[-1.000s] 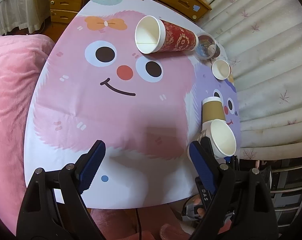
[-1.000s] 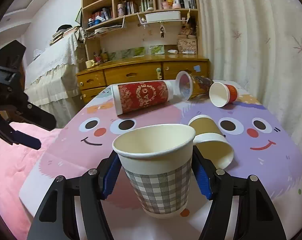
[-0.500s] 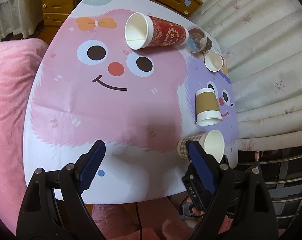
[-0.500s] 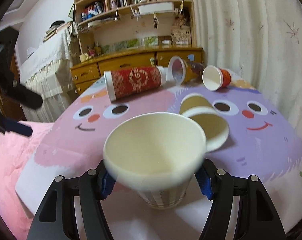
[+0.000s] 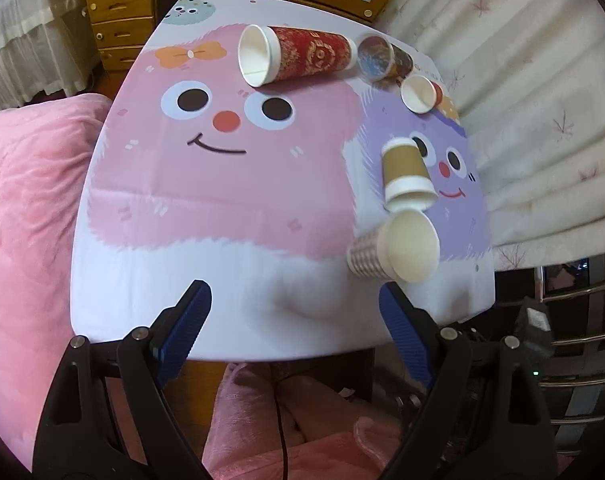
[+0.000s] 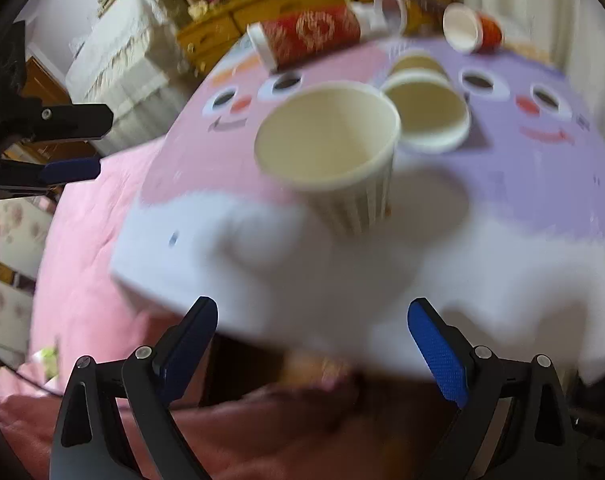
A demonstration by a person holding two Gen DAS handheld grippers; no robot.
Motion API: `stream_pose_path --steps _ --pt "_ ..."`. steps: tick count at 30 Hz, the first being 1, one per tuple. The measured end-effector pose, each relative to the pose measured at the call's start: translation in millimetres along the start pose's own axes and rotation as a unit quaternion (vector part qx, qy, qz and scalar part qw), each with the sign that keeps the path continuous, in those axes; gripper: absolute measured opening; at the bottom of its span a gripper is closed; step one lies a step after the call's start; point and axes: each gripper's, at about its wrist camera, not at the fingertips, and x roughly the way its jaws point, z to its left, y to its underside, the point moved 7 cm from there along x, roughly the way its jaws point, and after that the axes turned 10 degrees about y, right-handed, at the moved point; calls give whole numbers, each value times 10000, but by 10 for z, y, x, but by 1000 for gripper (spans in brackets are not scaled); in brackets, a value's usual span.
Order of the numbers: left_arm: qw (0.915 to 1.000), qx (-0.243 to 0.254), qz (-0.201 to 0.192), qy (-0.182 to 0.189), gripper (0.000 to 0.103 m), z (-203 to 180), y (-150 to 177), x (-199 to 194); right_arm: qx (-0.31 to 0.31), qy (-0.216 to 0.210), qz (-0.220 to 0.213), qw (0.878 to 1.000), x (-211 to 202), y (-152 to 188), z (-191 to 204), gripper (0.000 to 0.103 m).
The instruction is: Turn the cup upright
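A checked paper cup stands upright near the table's front edge, also in the left wrist view. My right gripper is open and empty, pulled back from the cup over the table's front edge. My left gripper is open and empty, above the front of the table. A brown cup lies on its side just behind the checked cup. A tall red cup, a clear cup and a small orange cup lie on their sides at the far end.
A pink blanket lies left of the table. Wooden drawers stand behind it. A white curtain hangs along the right side. A metal rack is at the right front.
My right gripper has opened, let go of the checked cup and drawn back. The cup now stands on the table. The left gripper has risen slightly.
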Motion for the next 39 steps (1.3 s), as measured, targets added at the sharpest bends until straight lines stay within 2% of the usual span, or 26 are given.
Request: stream_pose_path --steps 2,4,7,10,14,18,22,25,28,31,33,39 --pt "10000 34 37 77 84 -158 106 -29 -125 -310 217 9992 -206 115 28 100" --pt "9998 173 10 28 84 -312 196 -92 -284 -135 329 9990 -401 227 33 101" --pt "9986 366 -249 -298 84 -493 308 -274 -345 33 448 9984 -671 339 51 102" --pt "9961 490 -576 -460 84 -662 433 -500 67 -27 589 9982 -950 401 21 102" --pt "9911 685 -992 -564 84 -887 570 -794 856 166 721 9936 -1270 474 -114 103" --pt "9869 684 -1373 -503 84 -1113 713 -1151 1202 318 269 9919 -1731 463 -242 103" --pt "9818 621 -1731 -478 84 -1285 836 -1414 1188 530 -653 9893 -2244 386 -285 103" --pt "9751 743 -2000 -610 84 -1401 922 -1562 1043 840 -1369 9815 -2585 374 -274 103" --pt "9702 787 -2222 -559 84 -1484 988 -1680 913 951 -1862 9736 -2838 307 -241 103" --pt "9620 834 -2435 -916 84 -1522 1036 -1797 809 970 -2353 9637 -3094 244 -211 103" --pt "9577 864 -2510 -1110 85 -1531 1059 -1835 730 851 -2505 9616 -3198 235 -152 103" --pt "9517 928 -2536 -1463 88 -1550 1130 -1886 741 766 -2534 9615 -3298 252 -132 103"
